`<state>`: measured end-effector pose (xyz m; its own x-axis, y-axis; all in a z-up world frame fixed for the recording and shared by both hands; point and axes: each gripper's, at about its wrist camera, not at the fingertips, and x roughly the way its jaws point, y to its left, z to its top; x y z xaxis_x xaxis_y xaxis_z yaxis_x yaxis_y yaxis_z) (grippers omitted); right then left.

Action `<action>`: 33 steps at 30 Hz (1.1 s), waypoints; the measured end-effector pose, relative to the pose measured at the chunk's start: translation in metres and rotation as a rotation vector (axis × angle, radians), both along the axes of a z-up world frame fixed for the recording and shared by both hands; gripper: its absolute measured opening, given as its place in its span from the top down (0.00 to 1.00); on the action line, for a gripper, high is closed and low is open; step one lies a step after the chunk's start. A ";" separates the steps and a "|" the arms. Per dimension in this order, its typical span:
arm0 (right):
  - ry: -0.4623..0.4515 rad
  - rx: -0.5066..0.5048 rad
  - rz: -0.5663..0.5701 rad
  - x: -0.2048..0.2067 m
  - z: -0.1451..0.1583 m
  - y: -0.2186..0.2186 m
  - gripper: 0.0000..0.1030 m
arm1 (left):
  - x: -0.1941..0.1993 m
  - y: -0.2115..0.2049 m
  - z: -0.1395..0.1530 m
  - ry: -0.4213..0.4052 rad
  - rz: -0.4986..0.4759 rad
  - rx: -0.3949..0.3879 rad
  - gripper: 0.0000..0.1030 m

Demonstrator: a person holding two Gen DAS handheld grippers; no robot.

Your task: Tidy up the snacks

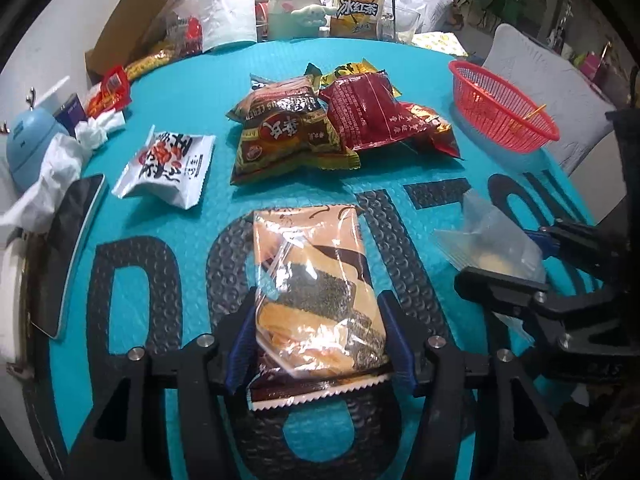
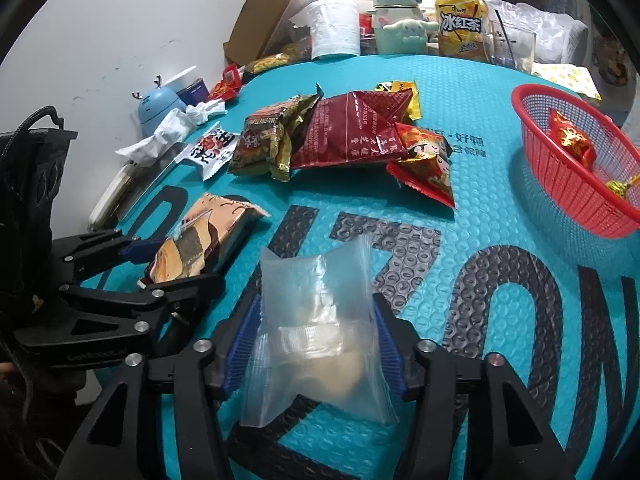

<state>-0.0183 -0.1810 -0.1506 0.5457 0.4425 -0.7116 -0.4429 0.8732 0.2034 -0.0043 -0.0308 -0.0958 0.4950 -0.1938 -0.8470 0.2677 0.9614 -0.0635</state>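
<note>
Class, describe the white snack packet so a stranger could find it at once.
Start at the teal mat and find the snack pile in its middle. The white packet lies alone just left of that pile, near the crumpled tissue. It is the only white wrapper, with black characters and a red picture.

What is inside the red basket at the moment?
The red basket holds a red-and-gold foil snack packet and a small gold-wrapped piece near the rim. Its near wall hides part of the floor, so anything lying low there cannot be seen.
</note>
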 end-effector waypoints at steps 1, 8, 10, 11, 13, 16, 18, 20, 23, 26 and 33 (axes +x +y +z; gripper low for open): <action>0.001 -0.002 0.000 0.000 0.000 0.000 0.44 | 0.001 -0.002 -0.001 -0.004 -0.005 0.008 0.35; -0.018 -0.043 0.015 -0.002 -0.002 0.006 0.41 | 0.004 -0.003 -0.004 -0.037 -0.003 0.014 0.25; -0.025 -0.062 0.026 -0.002 -0.003 0.010 0.37 | 0.003 -0.002 -0.003 -0.050 0.004 0.021 0.34; -0.027 -0.068 0.031 -0.003 -0.003 0.011 0.35 | 0.003 -0.001 -0.003 -0.056 0.010 0.021 0.45; -0.036 -0.085 0.035 -0.003 -0.003 0.013 0.35 | 0.004 0.001 -0.001 -0.051 0.009 0.015 0.50; -0.069 -0.116 0.018 -0.004 -0.004 0.017 0.47 | 0.004 0.005 -0.001 -0.042 0.009 -0.003 0.50; -0.075 -0.119 0.017 -0.004 -0.004 0.017 0.54 | 0.003 0.006 0.000 -0.038 0.007 -0.014 0.50; -0.070 -0.105 0.020 -0.003 -0.003 0.016 0.57 | 0.002 0.006 0.000 -0.031 0.006 -0.022 0.50; -0.068 -0.090 0.017 -0.003 -0.002 0.014 0.58 | -0.001 0.006 0.002 -0.034 0.002 -0.028 0.50; -0.069 -0.067 0.018 -0.004 0.001 0.012 0.59 | -0.002 0.005 0.005 -0.028 -0.006 -0.053 0.50; -0.077 -0.030 0.006 -0.011 0.006 0.006 0.59 | -0.006 -0.001 0.012 -0.034 -0.036 -0.083 0.50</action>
